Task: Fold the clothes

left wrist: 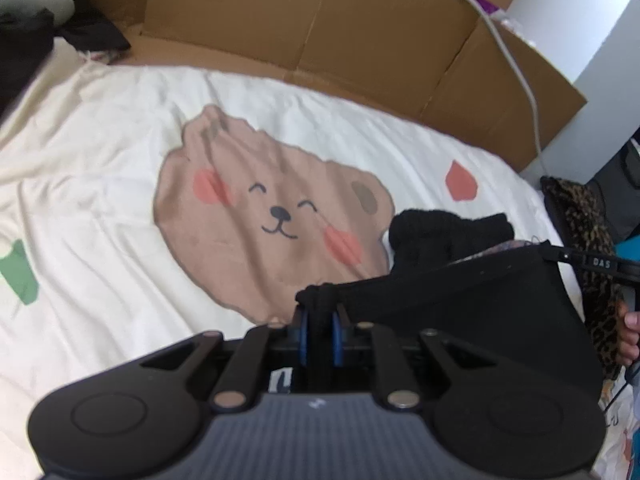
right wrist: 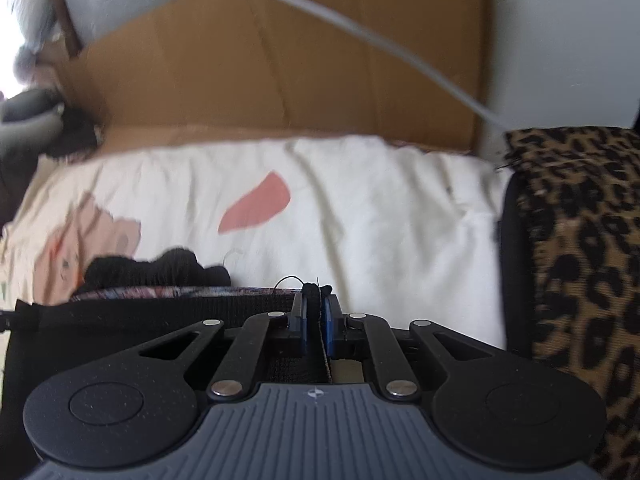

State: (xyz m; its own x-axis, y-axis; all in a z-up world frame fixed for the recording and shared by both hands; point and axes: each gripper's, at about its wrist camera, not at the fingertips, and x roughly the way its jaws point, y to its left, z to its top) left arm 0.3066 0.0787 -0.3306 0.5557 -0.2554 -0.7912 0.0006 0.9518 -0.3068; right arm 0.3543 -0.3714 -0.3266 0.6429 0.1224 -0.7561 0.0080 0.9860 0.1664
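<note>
Above a cream bedsheet printed with a smiling bear, the left gripper pinches a corner of the black garment, stretched taut. Only the right-wrist view shows the right gripper clamping the garment's ribbed waistband, beside leopard-print fabric.

Black linkage arms, silver pivot screws, ribbed grey housing, blue-padded fingers on both grippers
</note>
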